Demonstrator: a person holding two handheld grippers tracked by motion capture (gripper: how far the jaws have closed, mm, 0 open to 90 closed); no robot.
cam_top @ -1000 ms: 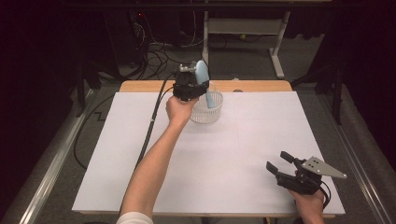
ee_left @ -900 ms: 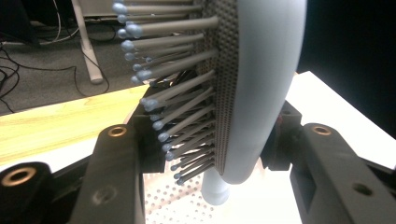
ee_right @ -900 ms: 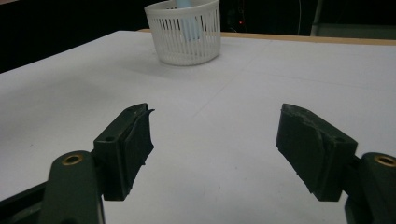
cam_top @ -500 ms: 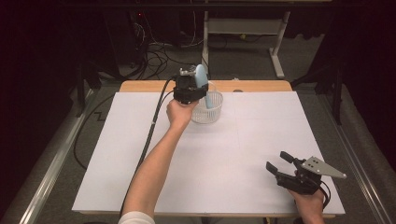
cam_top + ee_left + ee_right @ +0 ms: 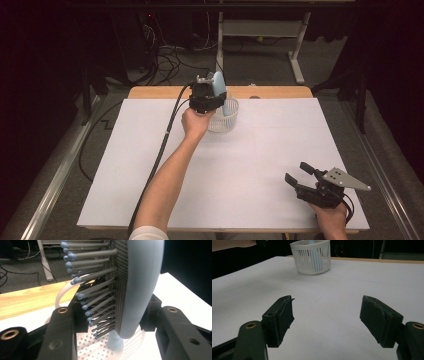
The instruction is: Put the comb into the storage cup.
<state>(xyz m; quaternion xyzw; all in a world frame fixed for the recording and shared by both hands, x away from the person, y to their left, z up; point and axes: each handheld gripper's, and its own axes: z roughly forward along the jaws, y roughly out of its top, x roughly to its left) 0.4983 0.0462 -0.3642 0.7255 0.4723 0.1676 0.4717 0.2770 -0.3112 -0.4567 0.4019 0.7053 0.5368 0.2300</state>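
Covering the table [image 5: 150, 165], a white sheet leaves a wood strip behind the basket [image 5: 222, 117]; dark floor and cables lie beyond. The left gripper [image 5: 209, 95] pinches the brush [image 5: 218, 85], handle down in the basket. The right gripper [image 5: 302, 179] rests spread, well apart toward the near edge.

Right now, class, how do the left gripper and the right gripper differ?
The left gripper is shut on a blue hairbrush above the white basket; the right gripper is open and holds nothing. The left is at the table's far edge, the right near the front. Both are black, two-jawed and hand-held.
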